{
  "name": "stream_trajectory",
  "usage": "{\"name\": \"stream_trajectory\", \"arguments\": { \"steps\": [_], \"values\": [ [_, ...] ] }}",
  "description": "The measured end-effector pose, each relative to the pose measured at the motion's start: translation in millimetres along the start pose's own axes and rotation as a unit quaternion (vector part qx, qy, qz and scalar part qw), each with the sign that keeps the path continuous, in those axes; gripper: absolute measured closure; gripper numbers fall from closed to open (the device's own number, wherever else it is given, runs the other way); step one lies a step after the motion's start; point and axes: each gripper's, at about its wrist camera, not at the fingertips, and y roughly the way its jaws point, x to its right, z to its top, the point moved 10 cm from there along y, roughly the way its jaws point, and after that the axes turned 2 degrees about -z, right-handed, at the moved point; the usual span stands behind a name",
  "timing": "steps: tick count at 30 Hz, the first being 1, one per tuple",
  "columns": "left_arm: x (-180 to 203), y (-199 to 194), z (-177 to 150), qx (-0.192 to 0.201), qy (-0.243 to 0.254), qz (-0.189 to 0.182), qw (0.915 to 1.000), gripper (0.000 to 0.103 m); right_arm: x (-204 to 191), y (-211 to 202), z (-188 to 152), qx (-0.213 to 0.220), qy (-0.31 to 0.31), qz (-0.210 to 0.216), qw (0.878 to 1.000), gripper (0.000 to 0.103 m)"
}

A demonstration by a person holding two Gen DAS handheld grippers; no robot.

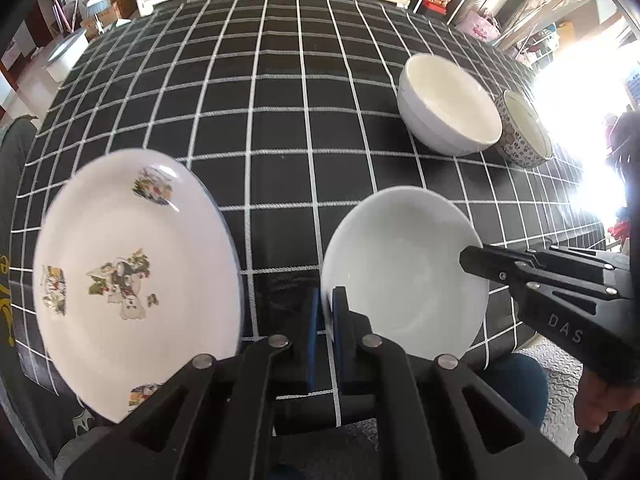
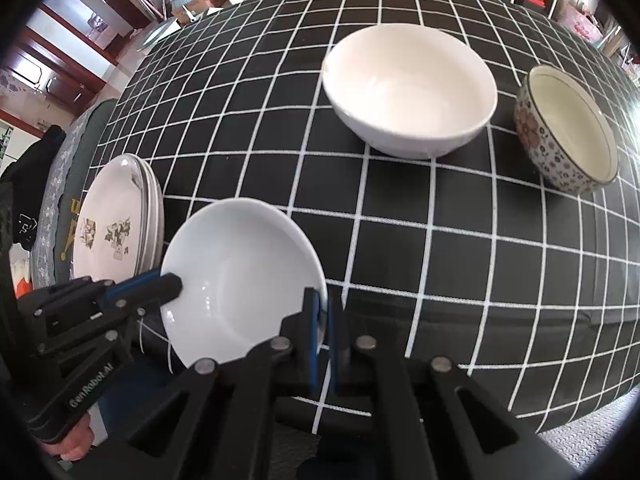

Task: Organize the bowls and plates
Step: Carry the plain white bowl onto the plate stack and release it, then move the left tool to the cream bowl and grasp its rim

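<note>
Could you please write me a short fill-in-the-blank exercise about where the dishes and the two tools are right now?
1. Both the left tool and the right tool are shut on the rim of the plain white ____.
2. The flower-printed plate lies on top of a ____ of plates.
3. Beside the large white bowl stands a smaller bowl with a ____ pattern outside.
4. The tablecloth is black with white ____ lines.

Missing words: dish; stack; floral; grid

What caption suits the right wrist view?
Both grippers pinch the plain white dish's rim, beside stacked floral plates.
</note>
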Motion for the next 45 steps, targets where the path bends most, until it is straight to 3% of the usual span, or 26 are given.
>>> {"name": "stream_trajectory", "arguments": {
  "steps": [3, 6, 9, 11, 13, 16, 18, 19, 20, 22, 23, 32, 45],
  "values": [
    [-5, -17, 6, 0.029, 0.011, 0.024, 0.9993, 0.097, 1, -12, 2, 0.021, -0.007, -0.019, 1.0, 0.096],
    [-6, -32, 12, 0.047, 0.014, 0.021, 0.9986, 0.097, 4, -25, 7, 0.045, -0.017, -0.042, 0.998, 0.096],
    [-4, -48, 20, 0.067, 0.025, 0.024, 0.9971, 0.097, 8, -43, 13, 0.067, -0.007, -0.033, 0.997, 0.096],
    [-2, -56, 25, 0.078, 0.028, 0.026, 0.9962, 0.084, 11, -54, 16, 0.08, -0.004, -0.035, 0.996, 0.096],
    [2, -68, 33, 0.097, 0.025, 0.02, 0.9947, 0.077, 13, -67, 21, 0.095, -0.007, -0.039, 0.995, 0.095],
    [8, -83, 42, 0.116, 0.027, 0.011, 0.9928, 0.075, 16, -82, 26, 0.111, -0.003, -0.037, 0.993, 0.093],
    [15, -92, 51, 0.123, 0.032, 0.004, 0.9919, 0.067, 18, -92, 31, 0.124, 0.004, -0.037, 0.992, 0.087],
    [17, -95, 54, 0.125, 0.036, -0.001, 0.9915, 0.065, 20, -97, 33, 0.132, 0.007, -0.035, 0.991, 0.078],
    [21, -97, 57, 0.123, 0.043, -0.005, 0.9915, 0.065, 20, -100, 35, 0.138, 0.009, -0.035, 0.99, 0.063],
    [28, -98, 65, 0.119, 0.056, -0.011, 0.9912, 0.065, 24, -109, 44, 0.154, 0.009, -0.048, 0.987, 0.047],
    [31, -99, 70, 0.119, 0.059, -0.01, 0.9911, 0.065, 24, -111, 49, 0.157, 0.004, -0.053, 0.986, 0.045],
    [49, -81, 111, 0.091, 0.068, -0.023, 0.9933, 0.062, 41, -122, 82, 0.151, 0.005, -0.057, 0.987, 0.045],
    [53, -8, 167, 0.014, 0.046, -0.034, 0.9982, 0.062, 81, -66, 120, 0.052, 0.095, -0.005, 0.994, 0.045]
  ]
}}
